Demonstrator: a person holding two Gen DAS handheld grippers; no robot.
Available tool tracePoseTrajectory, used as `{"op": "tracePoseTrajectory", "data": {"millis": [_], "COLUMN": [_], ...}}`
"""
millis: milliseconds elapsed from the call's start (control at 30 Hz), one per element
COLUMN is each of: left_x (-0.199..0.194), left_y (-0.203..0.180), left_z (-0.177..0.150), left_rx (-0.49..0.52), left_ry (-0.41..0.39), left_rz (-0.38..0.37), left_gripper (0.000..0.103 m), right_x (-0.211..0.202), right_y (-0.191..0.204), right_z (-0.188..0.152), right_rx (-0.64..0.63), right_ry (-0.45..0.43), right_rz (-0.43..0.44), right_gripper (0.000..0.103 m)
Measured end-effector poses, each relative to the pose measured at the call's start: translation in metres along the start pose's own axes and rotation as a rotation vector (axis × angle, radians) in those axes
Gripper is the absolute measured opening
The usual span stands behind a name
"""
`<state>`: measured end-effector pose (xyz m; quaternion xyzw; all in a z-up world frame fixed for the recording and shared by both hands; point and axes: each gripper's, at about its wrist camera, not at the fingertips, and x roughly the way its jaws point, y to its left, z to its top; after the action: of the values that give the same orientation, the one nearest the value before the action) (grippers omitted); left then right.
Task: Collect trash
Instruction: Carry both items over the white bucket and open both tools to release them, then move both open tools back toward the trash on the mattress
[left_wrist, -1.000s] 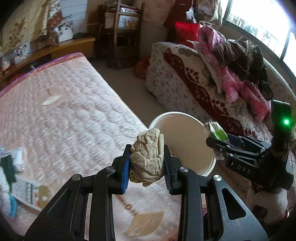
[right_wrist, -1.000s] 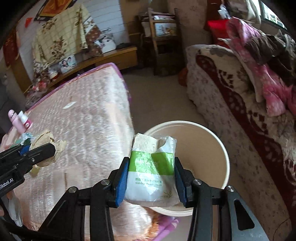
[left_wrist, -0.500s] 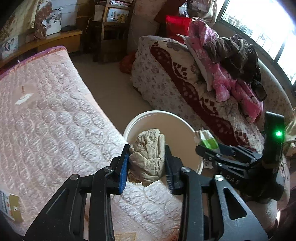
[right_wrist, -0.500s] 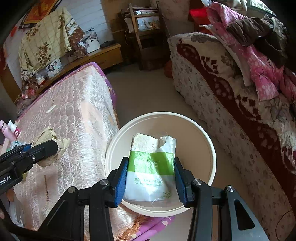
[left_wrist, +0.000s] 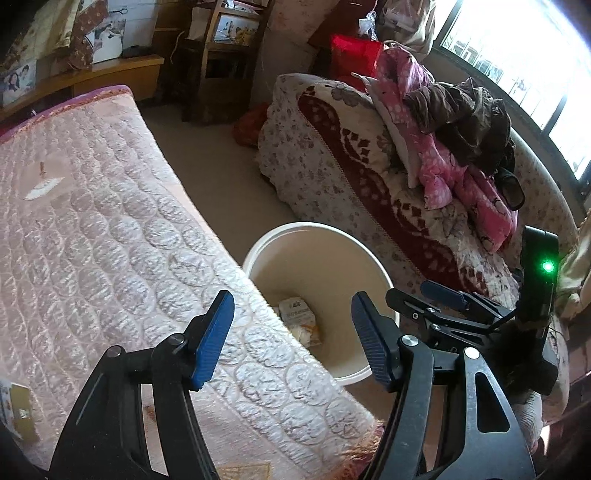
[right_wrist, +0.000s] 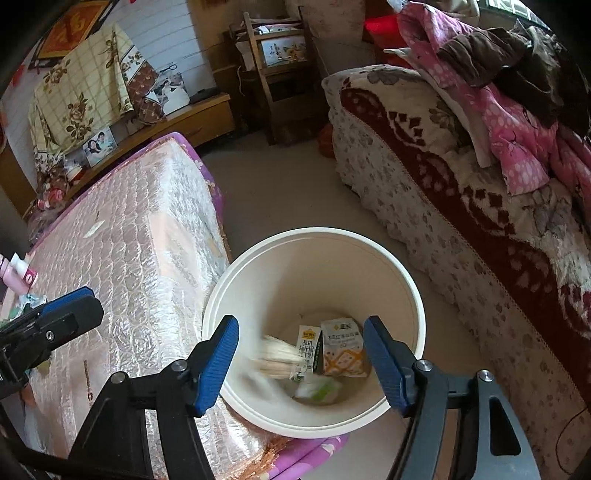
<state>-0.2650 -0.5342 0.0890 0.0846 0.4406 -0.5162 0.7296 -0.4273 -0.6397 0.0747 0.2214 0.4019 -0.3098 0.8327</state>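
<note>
Both the left gripper (left_wrist: 291, 332) and the right gripper (right_wrist: 301, 360) are opening, nothing between their blue pads. The round cream plastic bin (right_wrist: 369, 240) stands directly below the right fingers, against the quilted pink mattress's (left_wrist: 110, 221) edge. A blurred pale crumpled wad (right_wrist: 277, 356) drops among the cartons (right_wrist: 341, 347) at the bin's bottom.

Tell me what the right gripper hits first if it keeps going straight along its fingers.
Probably the trash at the bottom of the white bin: the right gripper, jaws opening and empty, points into its mouth, toward the cartons. Depth is unclear.

Black tool (left_wrist: 291, 343) frames, blue ribbed pads (right_wrist: 218, 360), silver screws.
</note>
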Motion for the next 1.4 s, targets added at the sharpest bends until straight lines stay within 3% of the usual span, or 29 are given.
{"op": "tracePoseTrajectory", "data": {"millis": [667, 1400], "left_x": [-0.055, -0.175], "left_y": [0.051, 0.157], "left_z": [-0.023, -0.085], "left_rx": [-0.056, -0.201], "left_ry": [-0.079, -0.148], "left_rz": [0.173, 0.393], "left_gripper": [0.065, 0.065], "right_x": [-0.013, -0.012], "right_y": [0.066, 0.222], "right_z": [-0.006, -0.03], "right_rx": [-0.099, -0.326], "right_ry": [-0.018, 0.021], "right_rz": [0.034, 0.221], "right_gripper": [0.068, 0.071]}}
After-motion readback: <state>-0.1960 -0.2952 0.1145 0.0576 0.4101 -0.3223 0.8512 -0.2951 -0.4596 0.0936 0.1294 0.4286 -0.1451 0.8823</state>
